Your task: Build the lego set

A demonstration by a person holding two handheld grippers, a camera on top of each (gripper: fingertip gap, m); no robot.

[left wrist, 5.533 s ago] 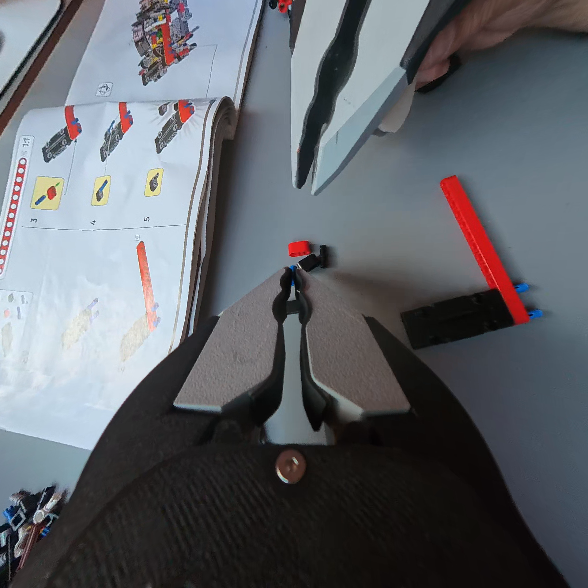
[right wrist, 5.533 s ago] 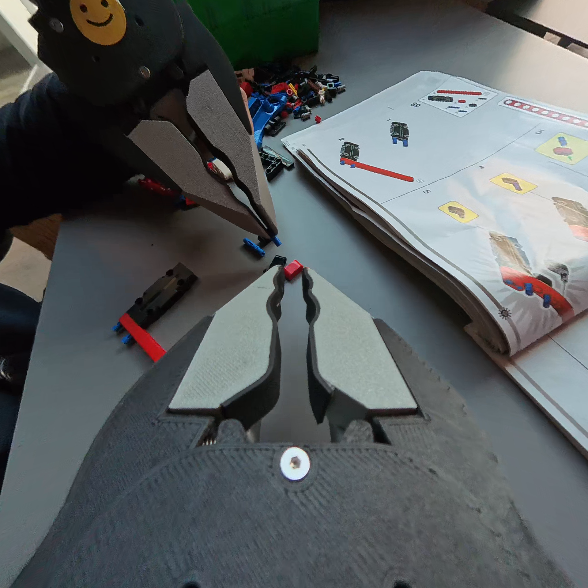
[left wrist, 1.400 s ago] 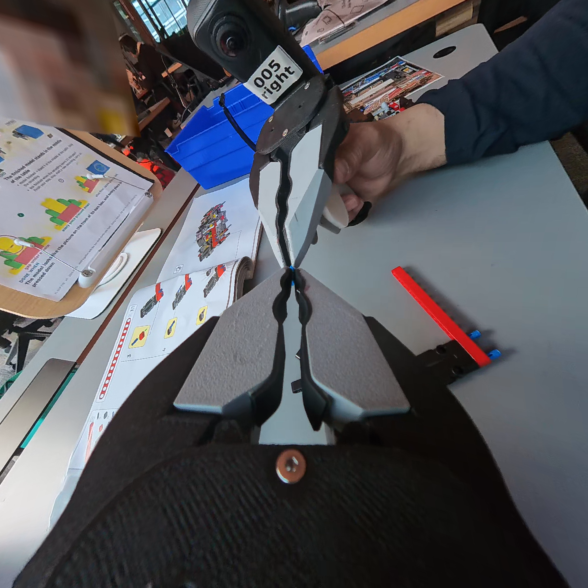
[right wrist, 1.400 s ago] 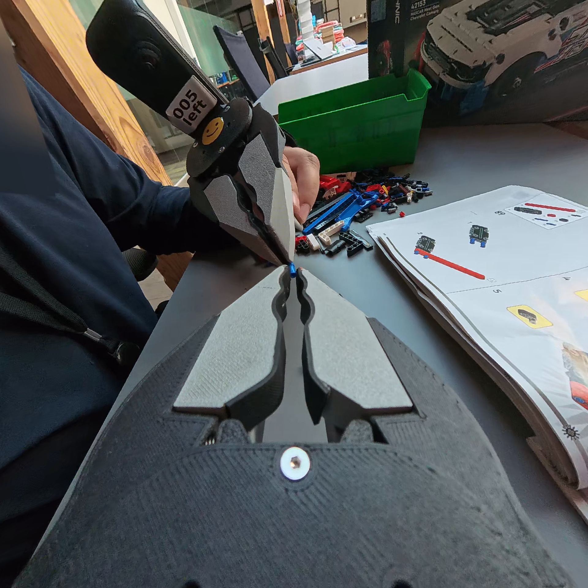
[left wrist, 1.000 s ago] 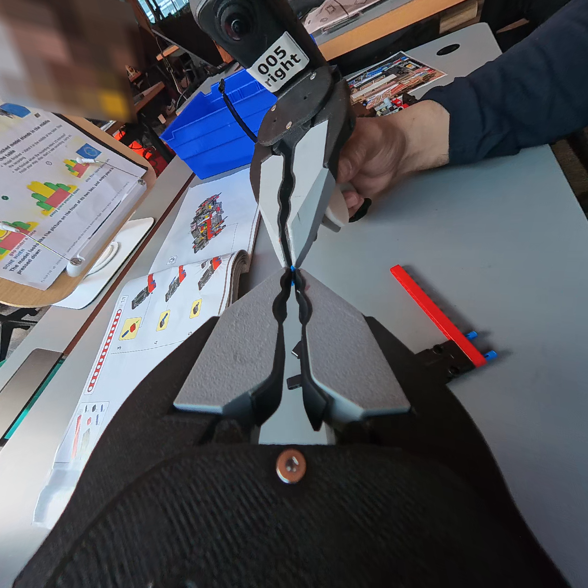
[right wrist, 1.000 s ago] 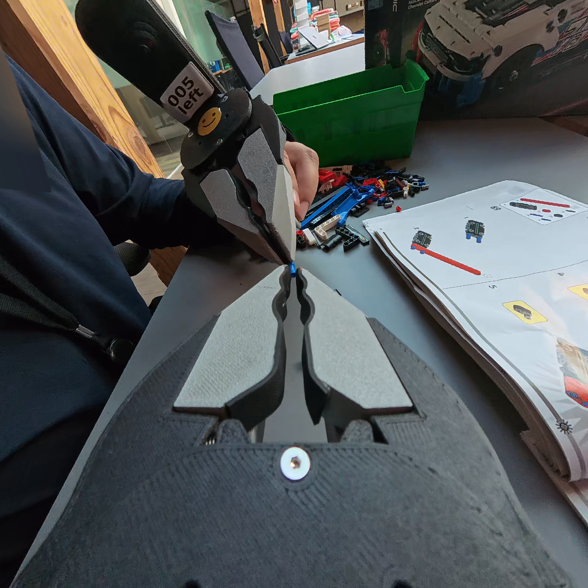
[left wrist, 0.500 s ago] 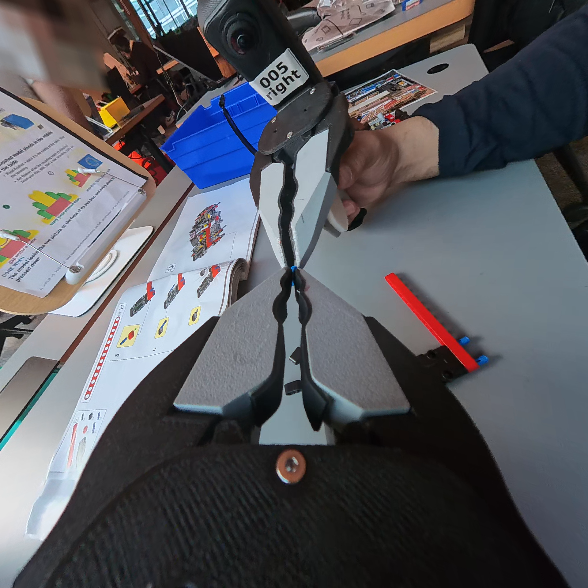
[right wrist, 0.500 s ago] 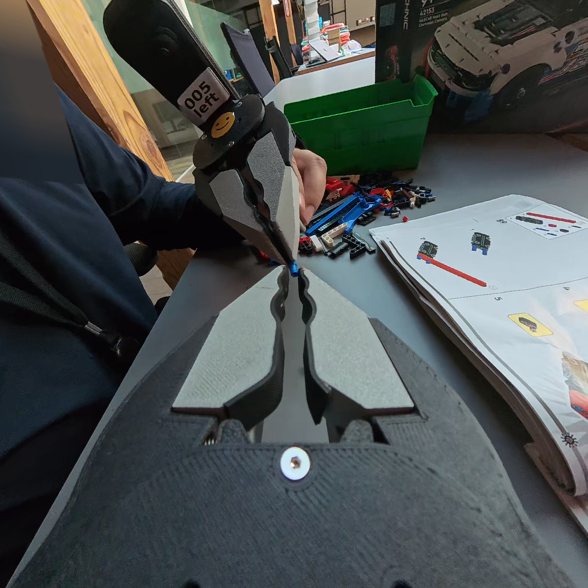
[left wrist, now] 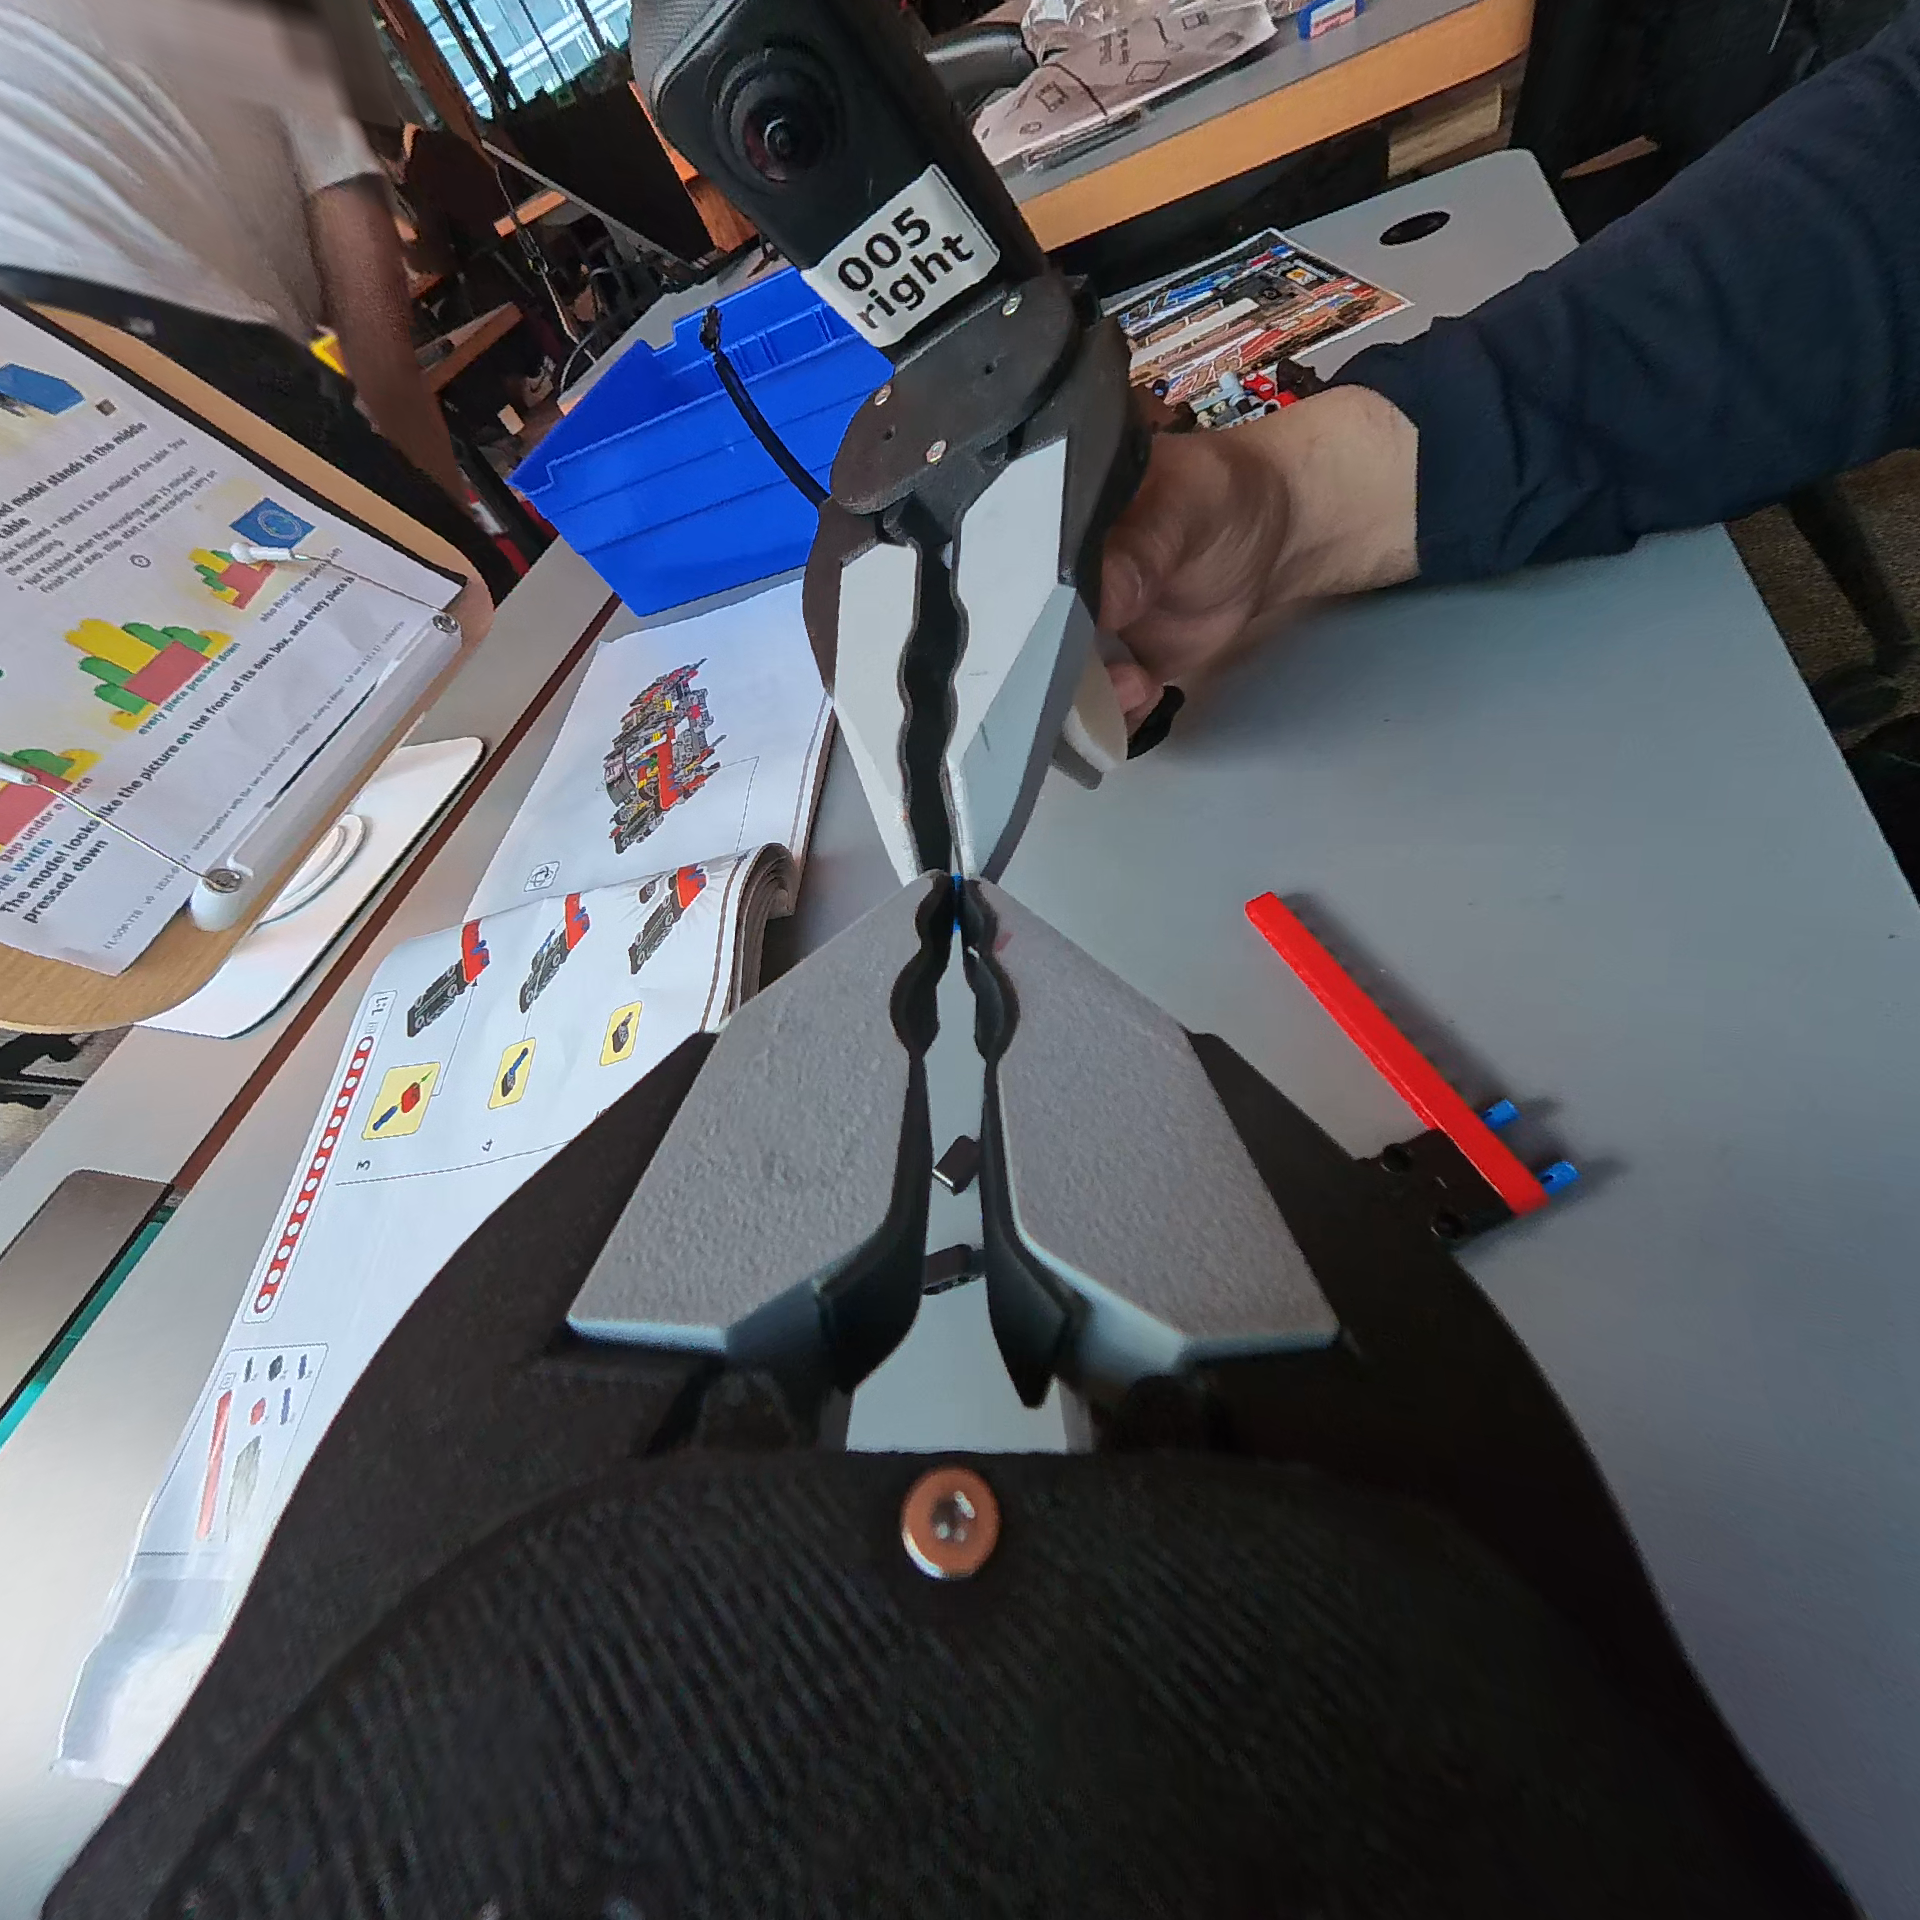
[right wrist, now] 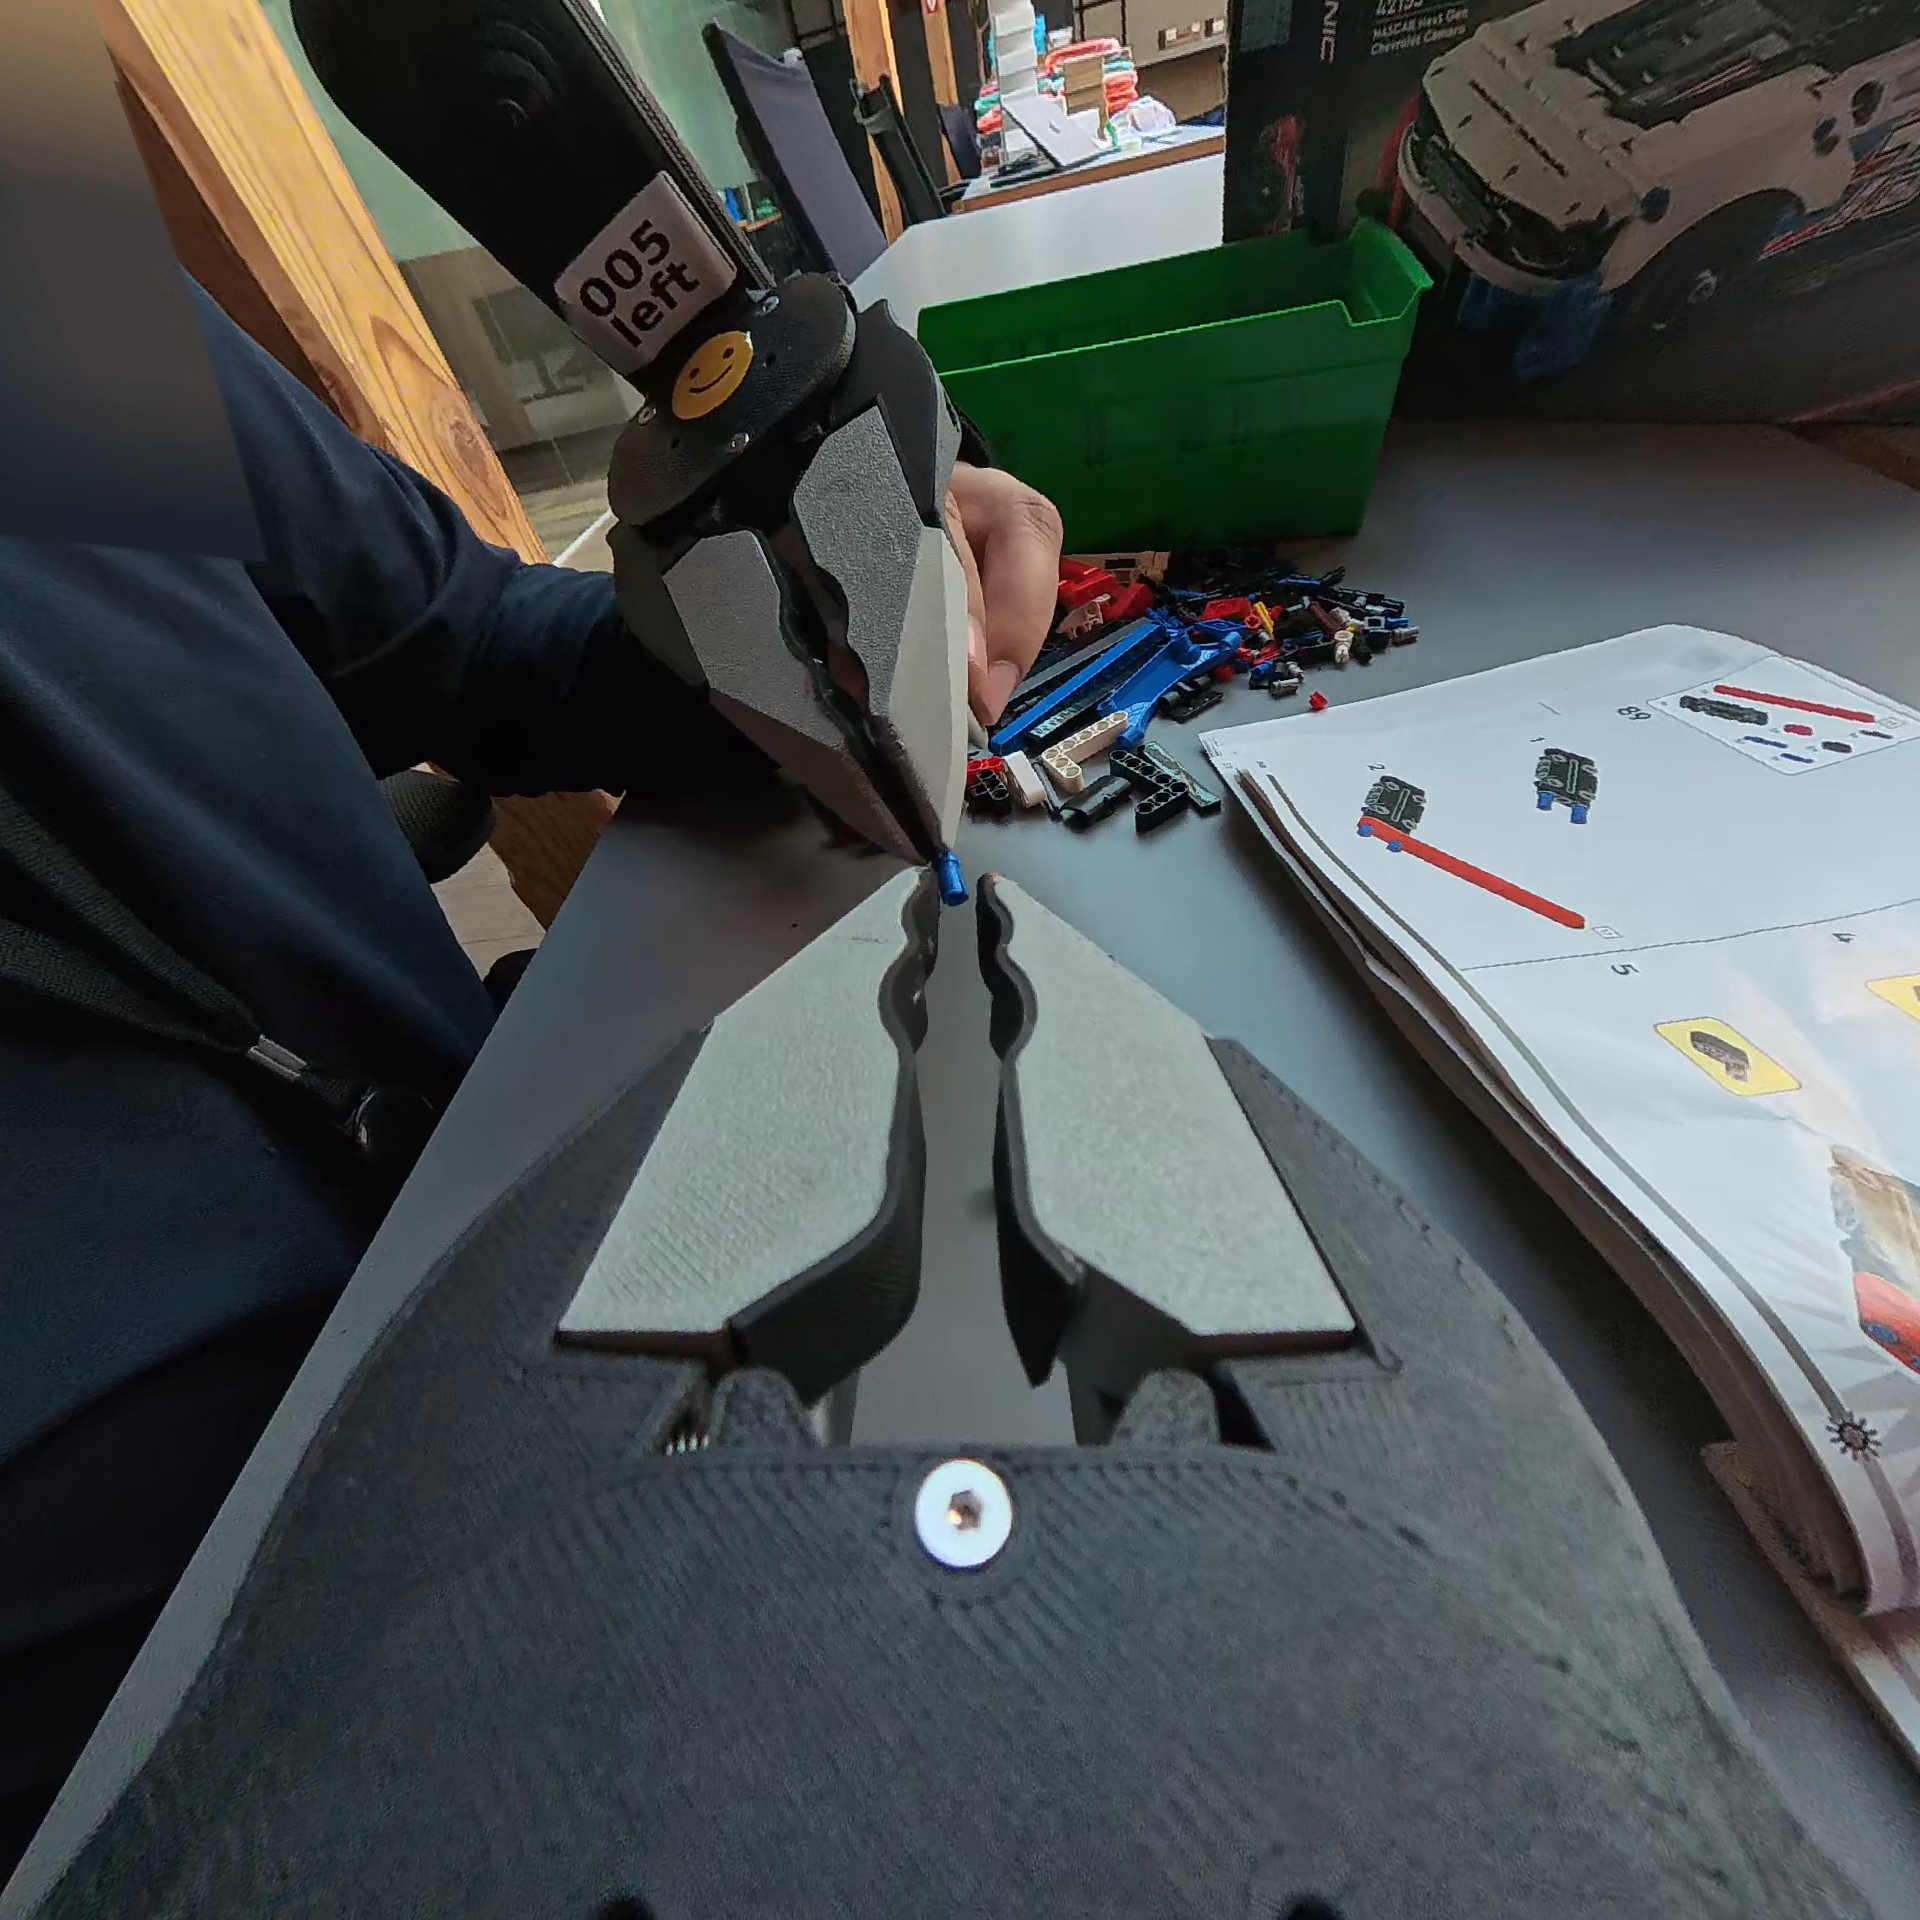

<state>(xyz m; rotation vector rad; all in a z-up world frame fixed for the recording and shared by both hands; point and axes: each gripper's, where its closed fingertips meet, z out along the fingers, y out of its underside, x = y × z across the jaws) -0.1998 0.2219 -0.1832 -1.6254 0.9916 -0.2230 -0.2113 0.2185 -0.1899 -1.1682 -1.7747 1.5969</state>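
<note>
My left gripper point(left wrist: 954, 902) is shut on a small blue pin point(left wrist: 953, 896) and holds it above the grey table point(left wrist: 1455, 810). The right wrist view shows the pin point(right wrist: 950, 879) sticking out of the left gripper's tips point(right wrist: 923, 847). My right gripper point(right wrist: 961, 889) meets it tip to tip and is slightly open. The pin's free end sits between its fingertips, next to one finger point(right wrist: 914, 904), with a gap to the other. The right gripper also shows in the left wrist view point(left wrist: 940, 864), pointing down.
A red beam point(left wrist: 1382, 1049) joined to a black piece point(left wrist: 1439, 1184) lies on the table to the right. An open instruction booklet point(left wrist: 582, 935) point(right wrist: 1610, 883), a blue bin point(left wrist: 686, 468), a green bin point(right wrist: 1174, 395) and a pile of loose pieces point(right wrist: 1195, 675) surround the spot.
Both grippers rose from the table and met tip to tip. My right gripper's fingers, shut at the blue pin's end a second ago, have parted slightly. The left grasp is unchanged.
</note>
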